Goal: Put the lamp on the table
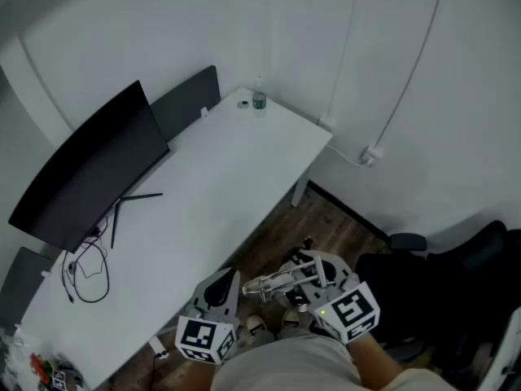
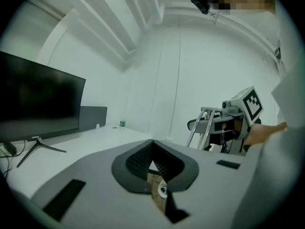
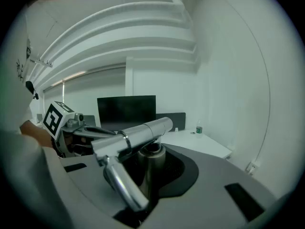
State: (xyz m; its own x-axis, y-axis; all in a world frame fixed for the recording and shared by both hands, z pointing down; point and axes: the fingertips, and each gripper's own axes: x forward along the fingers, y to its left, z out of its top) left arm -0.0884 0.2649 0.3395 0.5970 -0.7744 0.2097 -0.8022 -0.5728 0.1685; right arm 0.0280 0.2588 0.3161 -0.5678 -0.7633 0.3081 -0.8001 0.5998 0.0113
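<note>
The carrying step was in hand: the right gripper (image 1: 286, 286) held a silver metal lamp (image 3: 136, 138) with folded tubular arms out over the dark wooden floor (image 1: 326, 218). The lamp was just beside the near edge of the long white table (image 1: 236, 169) and not yet over it. The gripper's jaws were part-way apart and clamped on the lamp's upright round stem, which stood between the black pads while the arms lay angled across the top. The left gripper (image 2: 152, 151) hung next to it with its jaws together and nothing between them. By my reading, the next move called for lifting the lamp up and across to the bare stretch of tabletop. That stretch lay between the black flat monitor (image 1: 85, 169) with its loose cables and the small green-labelled bottle (image 1: 259, 101) at the far end. The lamp would then need setting down upright before the grip was loosened.
</note>
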